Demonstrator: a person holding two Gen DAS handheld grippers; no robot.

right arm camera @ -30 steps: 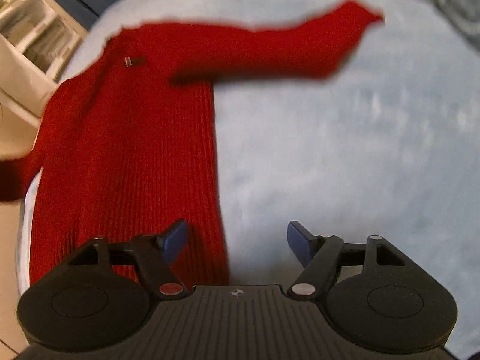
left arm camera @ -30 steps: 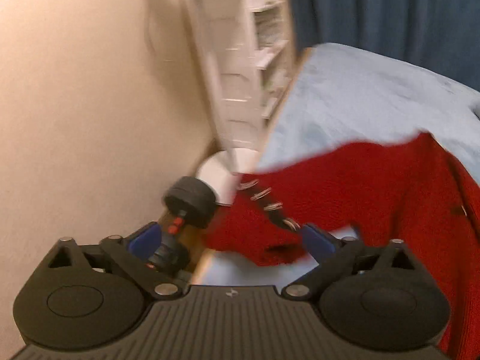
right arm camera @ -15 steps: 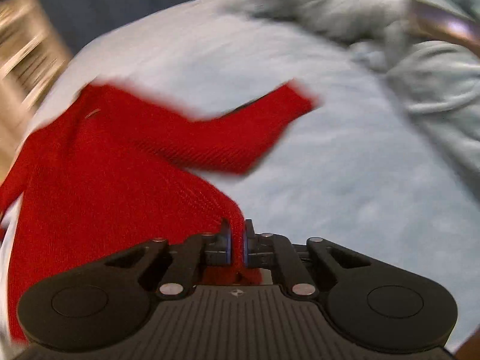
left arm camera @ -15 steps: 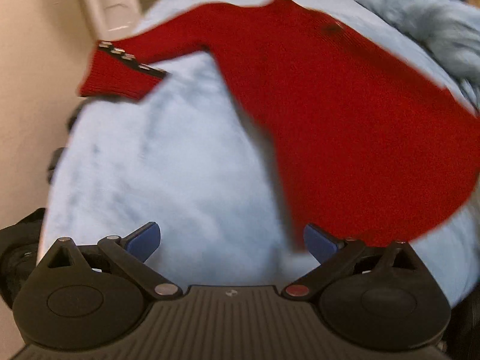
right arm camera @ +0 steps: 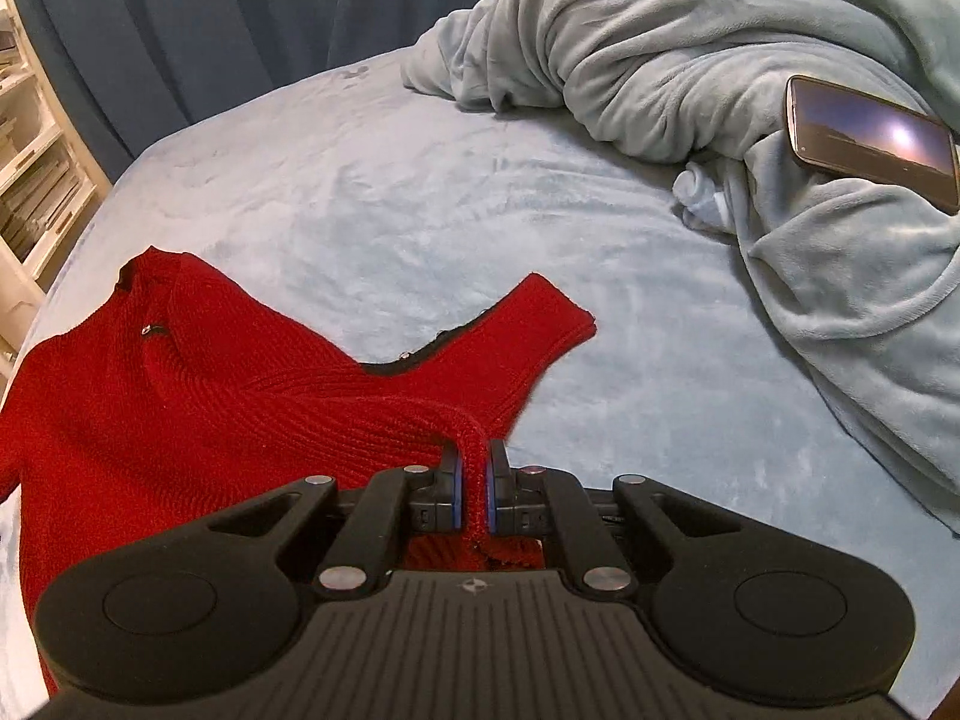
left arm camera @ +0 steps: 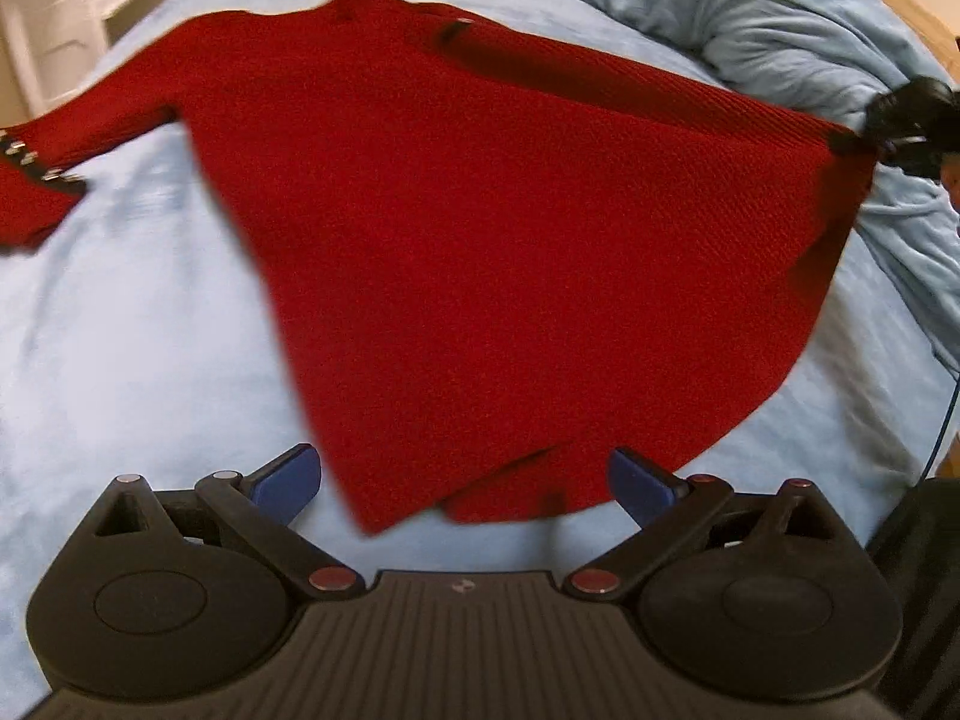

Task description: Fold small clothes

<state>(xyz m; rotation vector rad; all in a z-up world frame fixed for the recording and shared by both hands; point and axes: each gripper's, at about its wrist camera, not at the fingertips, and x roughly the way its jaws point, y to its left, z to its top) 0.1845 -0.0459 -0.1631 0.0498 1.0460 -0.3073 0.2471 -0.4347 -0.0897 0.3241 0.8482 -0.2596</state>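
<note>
A red knit sweater (left arm camera: 510, 228) lies spread on the light blue bed (left arm camera: 138, 312), neck at the far side, one buttoned cuff (left arm camera: 30, 186) at the left. My left gripper (left arm camera: 465, 480) is open, just short of the hem's near corner, holding nothing. My right gripper (right arm camera: 473, 480) is shut on the sweater's right hem corner (right arm camera: 471, 438) and lifts it; it also shows in the left wrist view (left arm camera: 900, 132) at the far right. The right sleeve (right arm camera: 528, 330) lies beyond it.
A crumpled pale blue blanket (right arm camera: 720, 60) is heaped at the far right of the bed, with a phone (right arm camera: 870, 138) resting on it. A white shelf unit (left arm camera: 60, 18) stands at the bed's far left. A dark curtain (right arm camera: 210, 12) hangs behind.
My right gripper closed on the sweater's hem corner and lifted it. My left gripper swung from the bed's left edge and let-go cuff to the sweater's near hem, staying open.
</note>
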